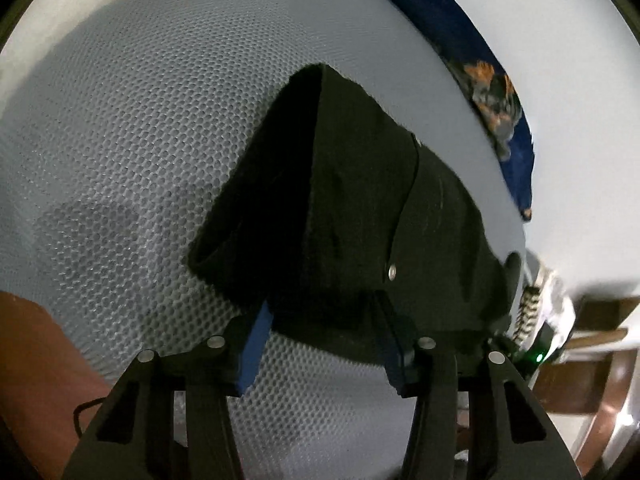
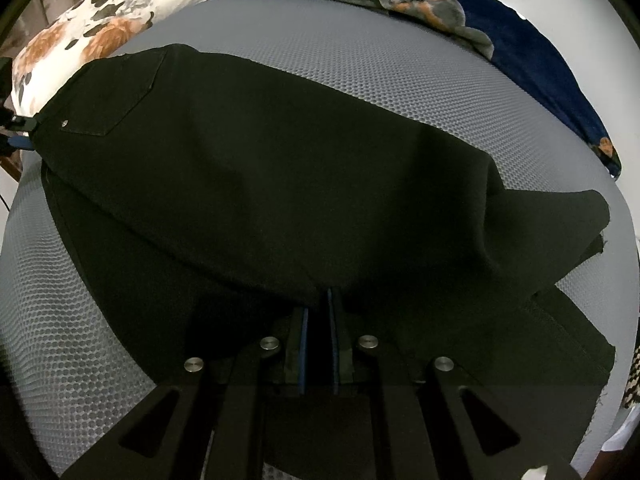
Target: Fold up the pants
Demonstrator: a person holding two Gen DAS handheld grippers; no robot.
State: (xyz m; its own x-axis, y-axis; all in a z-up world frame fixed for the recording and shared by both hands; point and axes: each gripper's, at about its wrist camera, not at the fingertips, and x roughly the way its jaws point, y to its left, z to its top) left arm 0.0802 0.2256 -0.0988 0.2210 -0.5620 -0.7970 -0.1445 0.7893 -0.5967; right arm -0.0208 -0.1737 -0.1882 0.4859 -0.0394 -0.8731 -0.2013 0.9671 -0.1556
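Black pants (image 2: 280,160) lie folded lengthwise across a grey mesh mattress (image 2: 400,80), back pocket (image 2: 116,92) up at the far left, leg ends at the right. My right gripper (image 2: 319,300) is shut on the near edge of the pants, dark cloth pinched between its blue pads. In the left wrist view the pants (image 1: 360,200) show as a dark mound with a metal rivet (image 1: 392,270). My left gripper (image 1: 323,305) stands open, its blue-padded fingers (image 1: 256,344) wide apart at the waist edge, with mesh showing between them. The same gripper (image 2: 28,132) shows small at the waist end.
A dark blue floral blanket (image 2: 440,0) runs along the mattress's far side. A white and orange floral pillow (image 2: 100,12) lies at the far left. A checkered sleeve (image 1: 528,312) and wooden furniture (image 1: 600,312) sit at the right edge. Bare mesh (image 1: 140,160) spreads left of the pants.
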